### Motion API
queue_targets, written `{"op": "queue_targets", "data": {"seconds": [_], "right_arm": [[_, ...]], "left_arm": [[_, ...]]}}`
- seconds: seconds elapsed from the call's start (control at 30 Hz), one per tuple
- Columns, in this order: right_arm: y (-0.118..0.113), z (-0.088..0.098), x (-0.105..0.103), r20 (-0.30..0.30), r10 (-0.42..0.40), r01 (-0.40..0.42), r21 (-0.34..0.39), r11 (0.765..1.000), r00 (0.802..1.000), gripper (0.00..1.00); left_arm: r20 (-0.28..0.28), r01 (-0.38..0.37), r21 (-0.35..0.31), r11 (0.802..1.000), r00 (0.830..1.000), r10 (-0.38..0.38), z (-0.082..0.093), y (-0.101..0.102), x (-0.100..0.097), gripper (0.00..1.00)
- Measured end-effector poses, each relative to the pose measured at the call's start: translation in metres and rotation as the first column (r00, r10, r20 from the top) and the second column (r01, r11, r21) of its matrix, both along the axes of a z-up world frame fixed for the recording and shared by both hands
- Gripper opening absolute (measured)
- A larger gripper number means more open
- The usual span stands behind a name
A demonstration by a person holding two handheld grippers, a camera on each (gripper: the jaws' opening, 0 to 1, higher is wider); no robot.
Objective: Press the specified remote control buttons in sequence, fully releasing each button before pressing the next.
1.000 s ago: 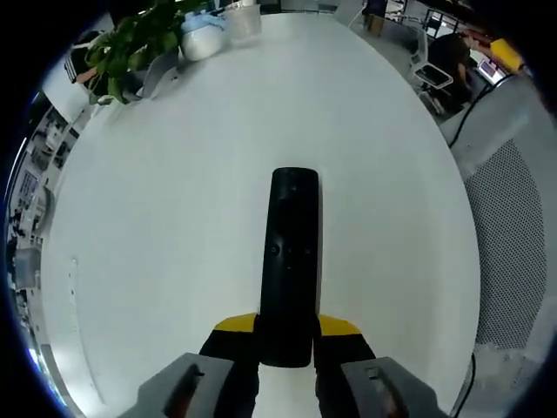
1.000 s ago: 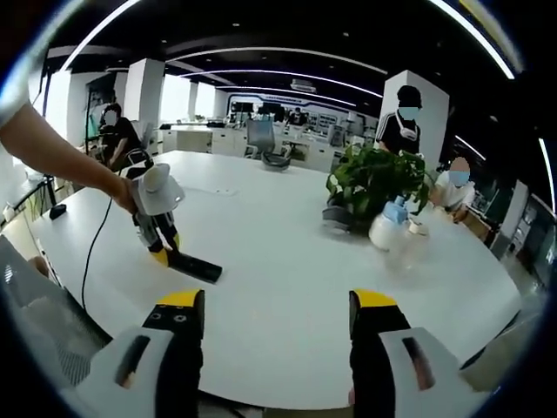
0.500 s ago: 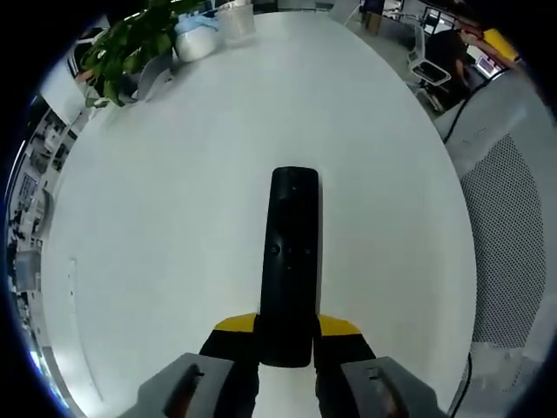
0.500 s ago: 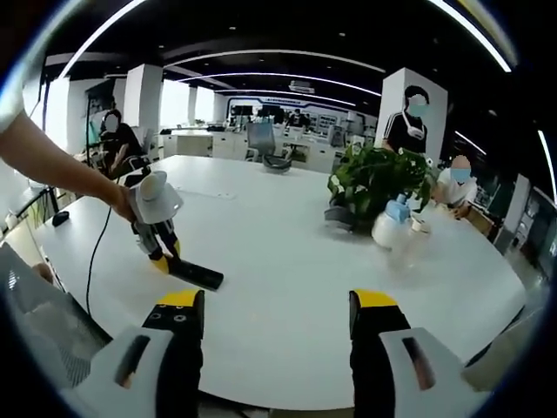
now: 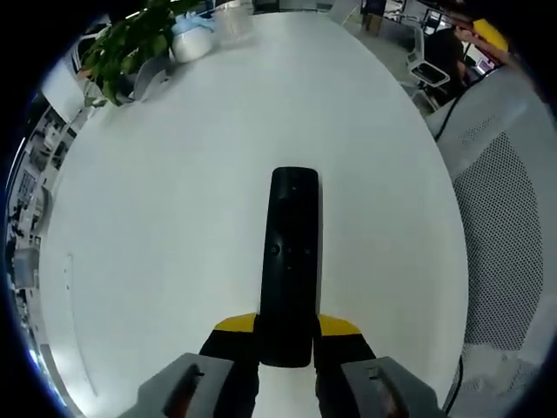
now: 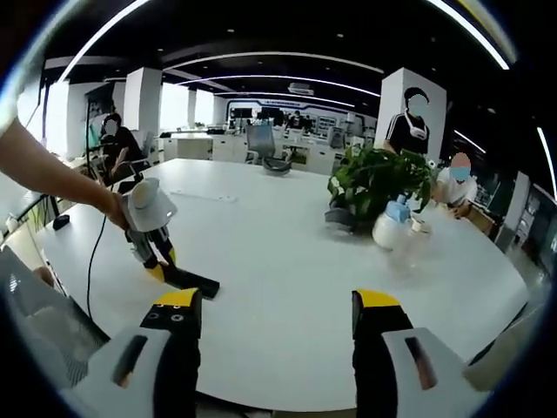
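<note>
The left tongs (image 5: 286, 335) are clamped on the near end of the black remote control (image 5: 289, 261), which runs from the bottom centre of the left gripper view up to mid-frame, its button face toward the camera and its far end over the white surface (image 5: 174, 218). In the right gripper view the same remote (image 6: 191, 280) sits at lower left, low over the surface, held by the left tongs (image 6: 158, 268) in a person's hand (image 6: 113, 209). The right tongs (image 6: 277, 309) stand with jaws apart and hold nothing, well apart from the remote, at the bottom of that view.

The step in hand looks like the approach to a first press. To do it well, the left tongs should keep the remote level and steady, or rest it flat on the surface so it cannot tip. The right tongs would probably do better brought together into one narrow tip before touching a button, coming down square on the small cluster near the remote's middle, then lifting fully clear. The plant (image 6: 376, 178) and white bottle (image 6: 389, 228) at upper right stay out of the way.
</note>
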State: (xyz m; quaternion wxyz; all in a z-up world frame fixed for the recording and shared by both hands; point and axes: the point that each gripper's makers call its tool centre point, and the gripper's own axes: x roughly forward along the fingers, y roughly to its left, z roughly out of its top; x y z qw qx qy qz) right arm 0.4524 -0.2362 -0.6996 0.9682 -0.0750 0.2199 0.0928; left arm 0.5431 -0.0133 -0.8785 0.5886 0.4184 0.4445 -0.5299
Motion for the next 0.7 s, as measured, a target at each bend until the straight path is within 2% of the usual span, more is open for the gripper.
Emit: {"op": "queue_targets", "data": {"seconds": [0.1,0.17,0.33,0.5,0.7], "right_arm": [[0.000,0.011,0.004,0.070,-0.002,0.001,0.010,1.000,0.998,0.81],[-0.001,0.014,0.005,0.091,-0.007,0.006,0.009,1.000,0.996,0.86],[-0.001,0.014,0.005,0.090,-0.008,0.007,0.009,1.000,0.996,0.88],[0.000,0.017,0.007,0.116,-0.007,0.006,0.010,1.000,0.993,0.94],[0.004,0.018,0.007,0.117,0.009,-0.010,0.012,1.000,0.993,0.93]], "left_arm": [[-0.002,0.002,0.002,1.000,1.000,-0.002,0.000,0.000,-0.004,0.22],[-0.002,0.002,0.003,1.000,1.000,-0.002,0.000,0.001,-0.006,0.22],[-0.004,-0.010,-0.003,1.000,1.000,0.010,0.000,0.003,-0.009,0.22],[-0.004,-0.009,0.000,1.000,1.000,0.009,0.000,0.005,-0.015,0.22],[0.000,-0.007,0.003,1.000,1.000,0.007,0.000,0.006,-0.021,0.22]]}}
